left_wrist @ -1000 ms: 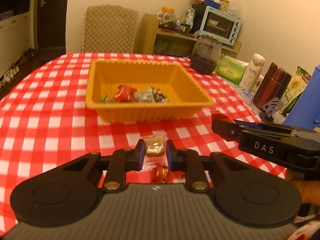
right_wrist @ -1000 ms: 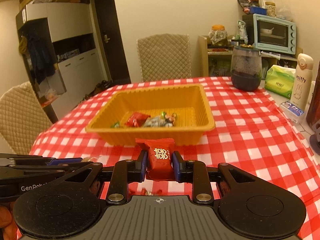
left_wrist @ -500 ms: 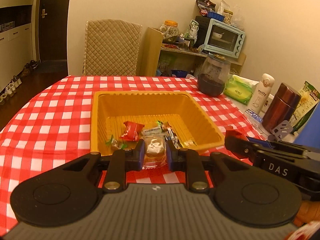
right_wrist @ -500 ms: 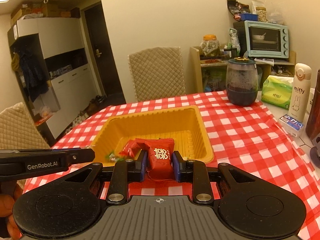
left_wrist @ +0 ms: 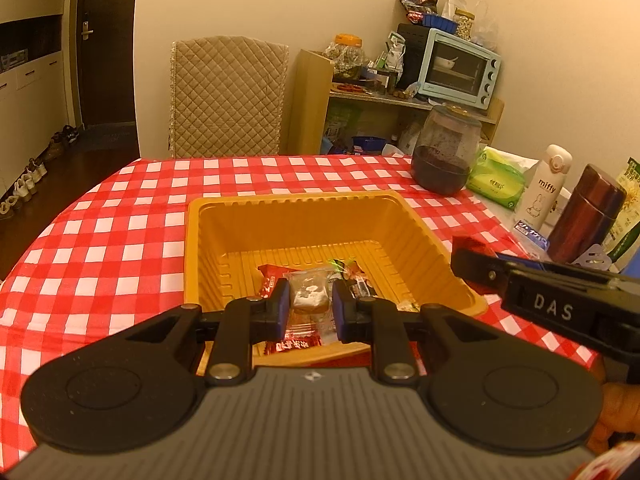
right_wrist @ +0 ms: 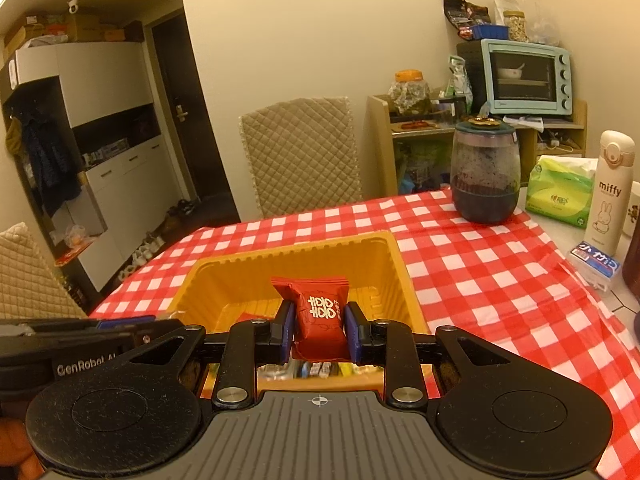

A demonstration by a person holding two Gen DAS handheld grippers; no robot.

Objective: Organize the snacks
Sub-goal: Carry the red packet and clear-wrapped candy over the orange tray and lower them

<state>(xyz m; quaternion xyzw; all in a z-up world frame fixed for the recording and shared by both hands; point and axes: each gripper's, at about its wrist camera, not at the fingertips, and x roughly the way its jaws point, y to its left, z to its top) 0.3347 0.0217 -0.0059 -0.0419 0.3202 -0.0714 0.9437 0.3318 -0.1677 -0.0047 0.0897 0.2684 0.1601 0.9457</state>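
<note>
An orange tray [left_wrist: 304,216] [right_wrist: 296,258] sits on the red checked tablecloth and holds several wrapped snacks [left_wrist: 352,276]. My left gripper [left_wrist: 309,304] is shut on a clear-wrapped brown snack [left_wrist: 309,298] and holds it above the tray's near edge. My right gripper [right_wrist: 318,324] is shut on a red snack packet [right_wrist: 318,312] with white characters, held over the tray's near right part. The right gripper also shows in the left wrist view [left_wrist: 480,266], and the left gripper's side shows in the right wrist view [right_wrist: 80,344].
A dark glass jar [left_wrist: 446,148], a green tissue pack [left_wrist: 496,182], a white Miffy bottle [left_wrist: 544,188] and a brown flask [left_wrist: 586,212] stand along the table's right side. A quilted chair [left_wrist: 228,96] is behind the table; another chair [right_wrist: 28,276] is at left.
Both grippers rose from the tablecloth with their snacks and moved forward over the orange tray. The tray now lies directly below the fingers.
</note>
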